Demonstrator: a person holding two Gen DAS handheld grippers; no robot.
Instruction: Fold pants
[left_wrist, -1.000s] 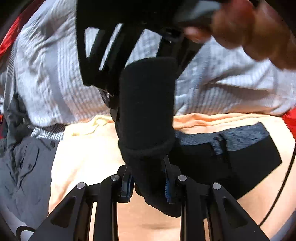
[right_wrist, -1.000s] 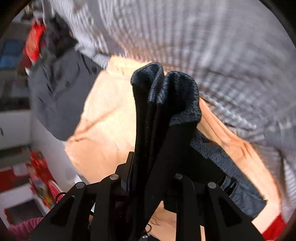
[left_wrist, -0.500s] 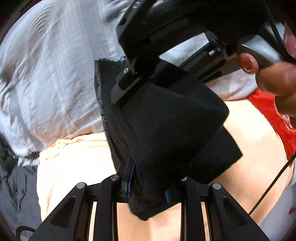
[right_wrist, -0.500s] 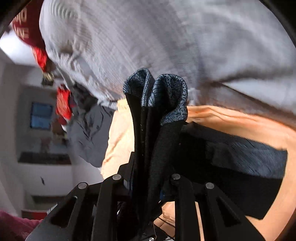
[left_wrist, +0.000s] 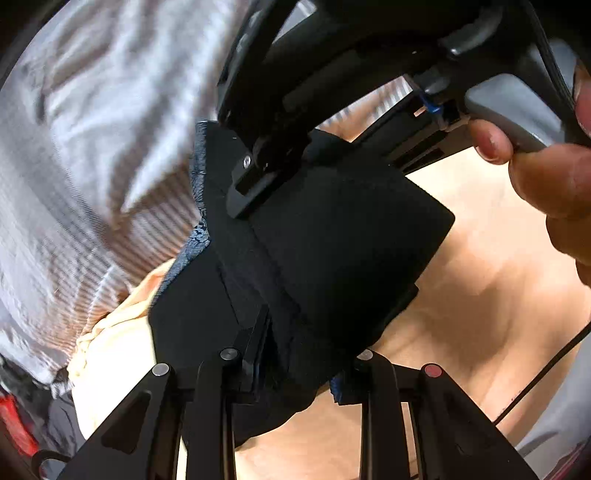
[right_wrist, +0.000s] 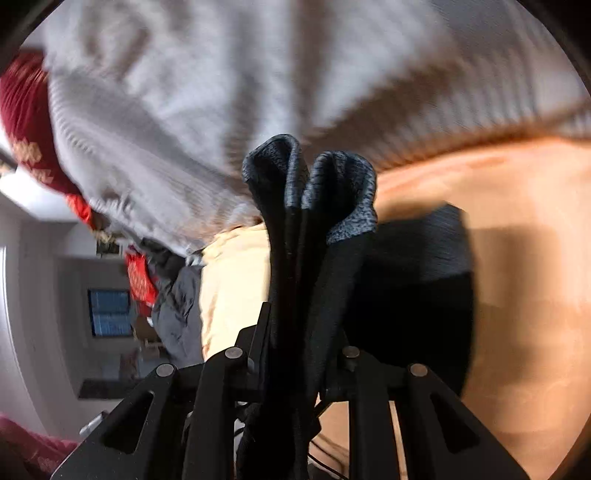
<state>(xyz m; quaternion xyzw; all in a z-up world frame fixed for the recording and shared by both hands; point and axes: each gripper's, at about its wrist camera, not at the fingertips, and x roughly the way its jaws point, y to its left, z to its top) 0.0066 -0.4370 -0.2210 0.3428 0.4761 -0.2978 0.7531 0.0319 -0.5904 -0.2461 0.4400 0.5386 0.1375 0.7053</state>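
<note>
Item: pants (left_wrist: 332, 251), black, soft matte knit with a speckled grey-blue inner face at the rolled edges; lifted off the peach bedsheet (left_wrist: 498, 302), bunched in several layers between my 2 tools.

Left gripper (left_wrist: 295, 373): pinched onto a thick wad of the black fabric.

Right gripper (right_wrist: 295, 354): clamped on a bundle with 2 rounded lobes standing above the jaws; in the left wrist view its frame presses into the same cloth, my hand (left_wrist: 546, 177) on the grey trigger.

Surroundings: grey striped shirt (right_wrist: 221, 92), ribbed; a dark grey garment (right_wrist: 177, 314) at the sheet's edge.

Risks, as I judge them: layers may slip unevenly from either pinch; laying down a bunched wad would set crooked creases; both frames crowd close and could snag fabric.
</note>
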